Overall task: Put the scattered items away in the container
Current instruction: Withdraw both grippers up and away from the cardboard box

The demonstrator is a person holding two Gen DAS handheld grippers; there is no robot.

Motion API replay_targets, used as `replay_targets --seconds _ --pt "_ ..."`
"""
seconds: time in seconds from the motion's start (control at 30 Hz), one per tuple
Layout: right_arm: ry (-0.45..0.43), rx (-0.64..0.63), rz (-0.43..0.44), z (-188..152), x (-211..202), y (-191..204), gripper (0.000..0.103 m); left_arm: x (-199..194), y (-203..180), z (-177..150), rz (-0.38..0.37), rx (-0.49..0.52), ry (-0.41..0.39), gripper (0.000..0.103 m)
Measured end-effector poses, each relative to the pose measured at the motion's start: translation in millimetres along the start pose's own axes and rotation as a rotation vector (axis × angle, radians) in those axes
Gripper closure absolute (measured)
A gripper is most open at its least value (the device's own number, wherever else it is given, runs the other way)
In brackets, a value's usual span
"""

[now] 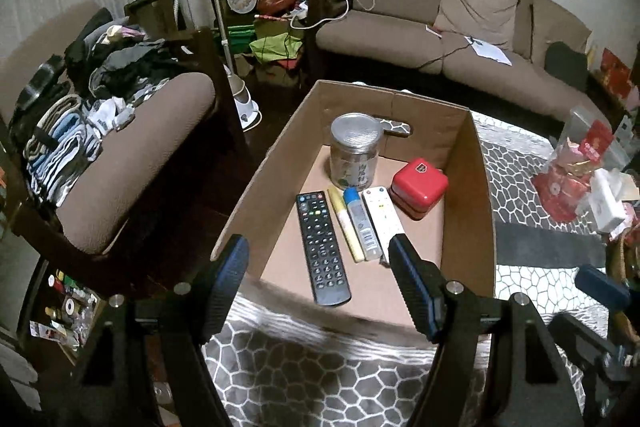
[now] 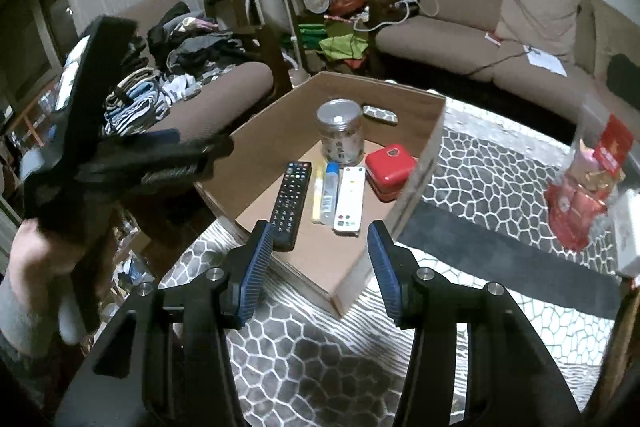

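An open cardboard box (image 1: 476, 163) stands on the patterned table. It holds a clear jar with a silver lid (image 1: 354, 151), a red tin (image 1: 418, 187), a black remote (image 1: 324, 247), a yellow tube (image 1: 348, 227), a blue-capped tube (image 1: 360, 223) and a white remote (image 1: 382, 215). My left gripper (image 1: 320, 283) hangs open above the box's near wall, with nothing between its fingers. My right gripper (image 2: 320, 263) is also open and empty, above the box's near corner (image 2: 340, 303). In the right wrist view the left gripper (image 2: 188, 153) is blurred at the left.
A grey cloth with a honeycomb pattern (image 1: 320, 367) covers the table. Red packets in clear wrapping (image 1: 576, 163) and a white carton (image 1: 608, 203) sit to the right. An armchair piled with clothes (image 1: 120, 99) is at the left, a brown sofa (image 1: 440, 39) behind.
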State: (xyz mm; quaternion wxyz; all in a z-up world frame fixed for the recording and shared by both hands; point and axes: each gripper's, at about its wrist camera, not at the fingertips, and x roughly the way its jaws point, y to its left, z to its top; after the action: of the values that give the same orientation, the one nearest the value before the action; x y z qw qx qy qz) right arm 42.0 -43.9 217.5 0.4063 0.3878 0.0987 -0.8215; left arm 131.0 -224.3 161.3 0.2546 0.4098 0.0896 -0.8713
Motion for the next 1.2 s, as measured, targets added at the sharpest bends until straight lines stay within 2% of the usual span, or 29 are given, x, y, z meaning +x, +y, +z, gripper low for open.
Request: replay_targets --seconds 0.33,0.47,0.63,0.8,1.03,1.2 --pt "0.04 -0.006 -0.047 -4 10 19 0.056 -14 10 -26 -0.004 0.018 -0.018 0.03" --pt "0.035 -0.006 -0.056 -9 -1 21 0.056 -23 0 -37 -0.007 0.046 -0.038 0.03" --pt "0.036 -0.018 -0.068 -20 -15 25 0.056 -36 -18 -52 -0.042 0.077 -0.056 0.03" --pt "0.027 -0.025 -0.062 -35 -30 25 0.051 -45 -41 -64 -0.098 0.098 -0.061 0.03" --pt "0.02 0.006 -0.073 -54 -46 2 0.052 -47 -75 -71 -0.123 0.135 -0.073 0.03" --pt "0.004 0.044 -0.106 -64 -60 -30 0.052 -48 -110 -72 -0.132 0.19 -0.089 0.03"
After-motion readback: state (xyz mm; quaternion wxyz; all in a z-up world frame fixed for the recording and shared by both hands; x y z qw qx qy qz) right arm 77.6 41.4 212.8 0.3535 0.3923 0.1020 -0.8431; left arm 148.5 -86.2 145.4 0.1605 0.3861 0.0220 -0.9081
